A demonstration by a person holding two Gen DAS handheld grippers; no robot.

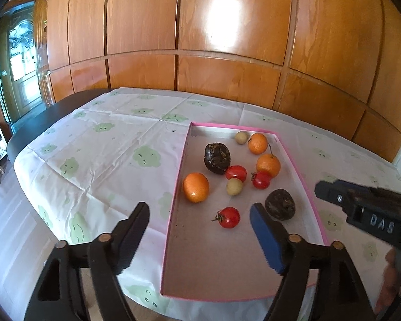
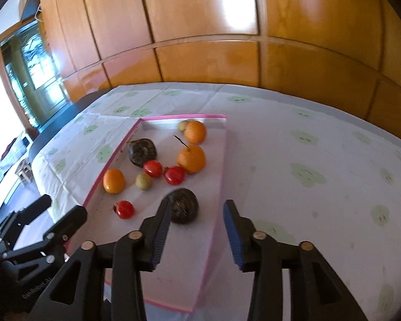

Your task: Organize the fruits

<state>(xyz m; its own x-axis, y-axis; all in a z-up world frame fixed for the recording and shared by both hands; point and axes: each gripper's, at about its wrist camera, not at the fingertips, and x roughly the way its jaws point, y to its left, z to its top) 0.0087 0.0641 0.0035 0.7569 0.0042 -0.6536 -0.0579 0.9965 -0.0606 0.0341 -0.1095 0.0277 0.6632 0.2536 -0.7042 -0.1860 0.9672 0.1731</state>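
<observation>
All fruits [image 1: 268,165] lie loose inside the pink-rimmed tray [image 1: 177,176]. Left gripper [image 1: 199,236] and right gripper [image 2: 197,231] hover over the tray's near end, jaws released, nothing between them.

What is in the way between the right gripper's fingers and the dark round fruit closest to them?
Nothing visible. The right gripper is open and empty above the pink tray, and the near dark fruit lies just beyond one of its fingers. The closest tomato sits off to the side.
</observation>
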